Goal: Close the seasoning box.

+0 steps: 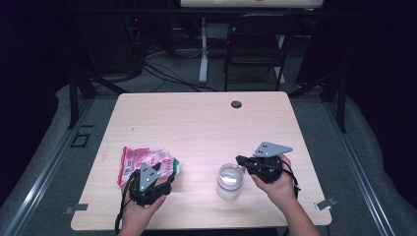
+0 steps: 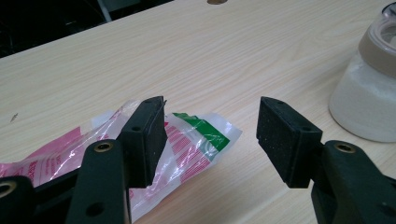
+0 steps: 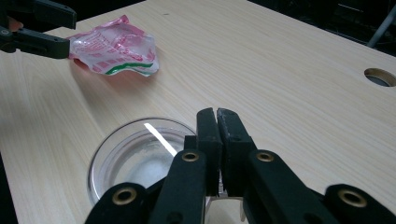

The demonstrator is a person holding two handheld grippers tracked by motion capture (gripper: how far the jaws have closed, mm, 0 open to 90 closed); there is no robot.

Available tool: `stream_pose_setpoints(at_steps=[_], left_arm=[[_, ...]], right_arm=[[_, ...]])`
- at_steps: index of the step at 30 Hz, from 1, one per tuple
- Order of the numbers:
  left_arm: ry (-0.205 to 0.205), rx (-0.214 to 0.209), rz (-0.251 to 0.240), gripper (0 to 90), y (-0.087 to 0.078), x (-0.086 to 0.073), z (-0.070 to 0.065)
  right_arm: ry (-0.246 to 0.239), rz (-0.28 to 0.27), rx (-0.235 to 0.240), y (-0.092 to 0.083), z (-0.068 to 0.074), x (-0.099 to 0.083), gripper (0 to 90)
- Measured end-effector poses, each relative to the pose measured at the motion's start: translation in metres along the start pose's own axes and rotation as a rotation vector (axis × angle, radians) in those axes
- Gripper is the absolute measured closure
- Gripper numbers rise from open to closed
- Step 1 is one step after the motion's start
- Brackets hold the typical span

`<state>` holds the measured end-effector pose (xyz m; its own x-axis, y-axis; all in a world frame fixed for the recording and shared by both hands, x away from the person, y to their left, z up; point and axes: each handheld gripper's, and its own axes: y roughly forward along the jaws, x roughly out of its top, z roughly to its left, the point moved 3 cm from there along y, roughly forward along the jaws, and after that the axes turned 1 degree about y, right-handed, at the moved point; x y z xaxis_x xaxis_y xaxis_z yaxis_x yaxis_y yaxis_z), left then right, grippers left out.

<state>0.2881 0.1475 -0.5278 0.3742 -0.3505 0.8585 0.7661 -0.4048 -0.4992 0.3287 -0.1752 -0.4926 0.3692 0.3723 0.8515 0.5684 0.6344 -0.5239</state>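
A crumpled pink, white and green plastic bag (image 1: 142, 164) (image 2: 196, 135) (image 3: 114, 46) lies on the table at the front left. My left gripper (image 1: 162, 173) (image 2: 210, 116) is open at the bag's near edge, with one pad (image 2: 149, 135) over the plastic and a corner of the bag lying loose between the jaws. A clear glass jar (image 1: 230, 181) (image 2: 369, 93) (image 3: 140, 158) with white contents stands open-mouthed at the front right. My right gripper (image 1: 238, 160) (image 3: 217, 112) is shut, its jaws together just over the jar's rim; whether they pinch the rim is hidden.
The light wooden table (image 1: 206, 123) has a round cable hole (image 1: 236, 104) (image 3: 379, 77) near its far edge. A dark chair (image 1: 258, 44) and a desk leg stand beyond it. The left gripper (image 3: 37, 32) also shows in the right gripper view.
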Motion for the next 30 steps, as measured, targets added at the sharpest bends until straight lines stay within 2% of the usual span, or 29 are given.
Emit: stream_pose_setpoints(at_steps=[10, 16, 25, 28, 29, 30], left_arm=[[-0.003, 0.006, 0.001, 41.8, -0.001, -0.001, 0.002], [-0.009, 0.008, 0.0, 41.8, -0.002, -0.001, 0.005], [-0.023, 0.015, -0.001, 41.8, -0.003, -0.001, 0.009], [-0.034, 0.019, -0.004, 41.7, -0.003, -0.002, 0.012], [-0.042, 0.018, -0.004, 41.7, -0.004, -0.002, 0.014], [-0.042, 0.018, -0.004, 41.7, -0.004, -0.002, 0.014]], right_arm=[[-0.007, -0.004, 0.004, -0.001, 0.001, 0.0, 85.4], [-0.002, -0.014, -0.002, -0.003, -0.002, 0.001, 80.7], [0.018, -0.029, -0.043, -0.009, -0.012, 0.0, 72.4], [0.033, -0.034, -0.066, -0.01, -0.017, -0.001, 67.7], [0.047, -0.041, -0.081, -0.011, -0.022, -0.003, 63.2], [0.047, -0.041, -0.081, -0.011, -0.022, -0.003, 63.2]])
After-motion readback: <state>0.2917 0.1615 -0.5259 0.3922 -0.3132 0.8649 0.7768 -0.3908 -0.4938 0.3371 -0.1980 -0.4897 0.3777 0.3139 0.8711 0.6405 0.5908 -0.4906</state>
